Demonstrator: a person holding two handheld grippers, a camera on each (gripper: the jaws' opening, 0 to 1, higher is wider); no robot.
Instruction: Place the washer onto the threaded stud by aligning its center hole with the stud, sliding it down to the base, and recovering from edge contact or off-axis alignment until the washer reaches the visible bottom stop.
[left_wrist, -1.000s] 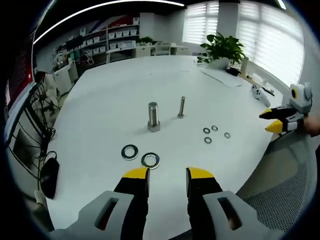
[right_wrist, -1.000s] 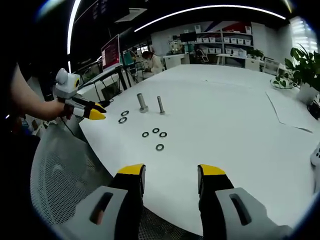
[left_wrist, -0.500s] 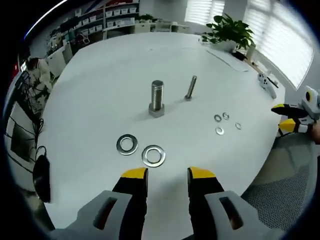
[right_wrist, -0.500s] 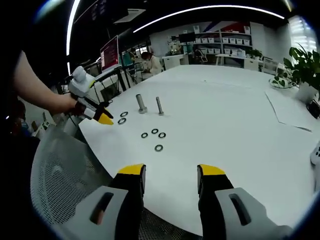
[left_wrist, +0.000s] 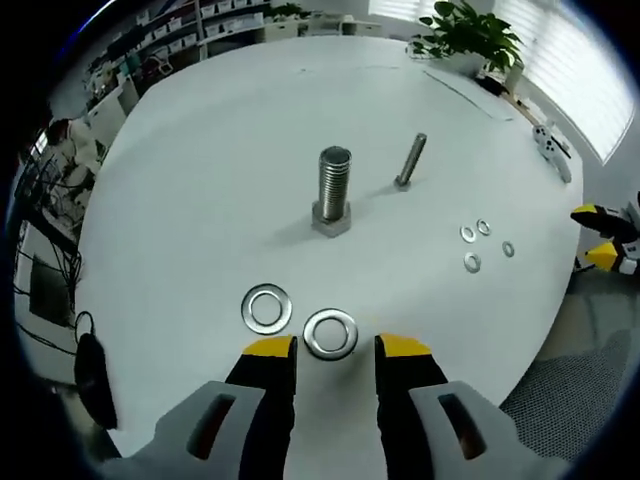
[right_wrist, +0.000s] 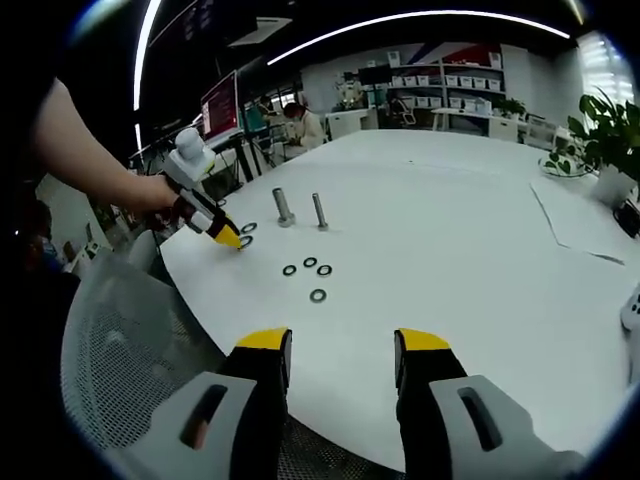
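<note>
In the left gripper view the left hand-held gripper hangs low over the white tabletop with its jaws parted, and one large washer lies flat just ahead between the yellow tips, a second large washer just beside it. Farther on stand the thick threaded stud on its hex base and a thin bolt, with three small washers off toward the table edge. In the right gripper view the right hand-held gripper is open and empty at the near edge, well apart from the parts.
</note>
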